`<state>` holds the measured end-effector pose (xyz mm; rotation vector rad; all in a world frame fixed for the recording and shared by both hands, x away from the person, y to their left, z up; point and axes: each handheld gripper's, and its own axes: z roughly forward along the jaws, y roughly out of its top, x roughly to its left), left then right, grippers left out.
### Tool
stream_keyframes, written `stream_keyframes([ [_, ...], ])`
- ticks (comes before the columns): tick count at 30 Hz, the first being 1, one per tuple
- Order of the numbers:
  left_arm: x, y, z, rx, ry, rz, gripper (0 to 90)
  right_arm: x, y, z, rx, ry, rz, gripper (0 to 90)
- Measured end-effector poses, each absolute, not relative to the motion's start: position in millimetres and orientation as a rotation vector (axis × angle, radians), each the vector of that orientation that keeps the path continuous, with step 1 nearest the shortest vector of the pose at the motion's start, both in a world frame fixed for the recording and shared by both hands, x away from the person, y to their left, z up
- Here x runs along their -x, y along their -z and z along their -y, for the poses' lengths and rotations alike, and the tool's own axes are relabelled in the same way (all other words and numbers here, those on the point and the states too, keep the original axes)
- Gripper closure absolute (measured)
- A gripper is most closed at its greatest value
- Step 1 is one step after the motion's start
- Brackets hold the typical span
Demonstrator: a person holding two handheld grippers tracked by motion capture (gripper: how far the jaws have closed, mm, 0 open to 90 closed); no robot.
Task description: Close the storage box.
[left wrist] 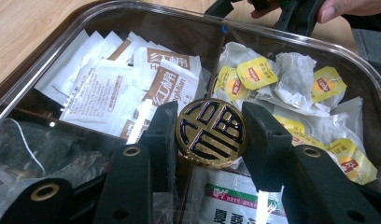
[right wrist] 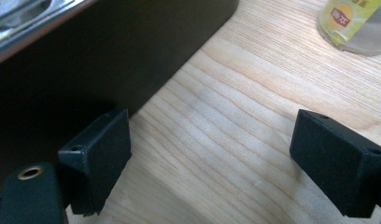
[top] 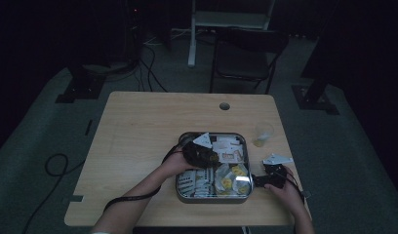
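The left gripper (left wrist: 211, 135) pinches a round gold medallion (left wrist: 212, 132) with a black geometric emblem between its fingers (left wrist: 163, 130), above the tin (left wrist: 319, 46). Behind it lie white sachets (left wrist: 172, 79) lettered "HongMian", as far as the dim print reads, and yellow-tagged tea bags (left wrist: 256, 72). The right gripper (right wrist: 209, 163), fingers spread wide and empty, rests on bare desk (right wrist: 235, 112) just beside the tin's dark wall (right wrist: 109, 56); a plastic cup (right wrist: 352, 23) stands beyond.
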<state>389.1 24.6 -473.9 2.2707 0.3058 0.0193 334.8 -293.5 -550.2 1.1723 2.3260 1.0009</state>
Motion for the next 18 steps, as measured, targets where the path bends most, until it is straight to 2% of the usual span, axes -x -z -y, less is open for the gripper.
stream_keyframes([
  [8,-391.6,471.3,-24.8,-2.295,-0.045,-0.306,59.4,-334.8,550.2,293.5,-1.174,-1.001,-2.326,12.0],
  [18,-392.9,475.9,-25.8,-2.271,-0.005,-0.339,59.4,-334.7,550.2,293.4,-1.175,-1.001,-2.325,12.1],
])
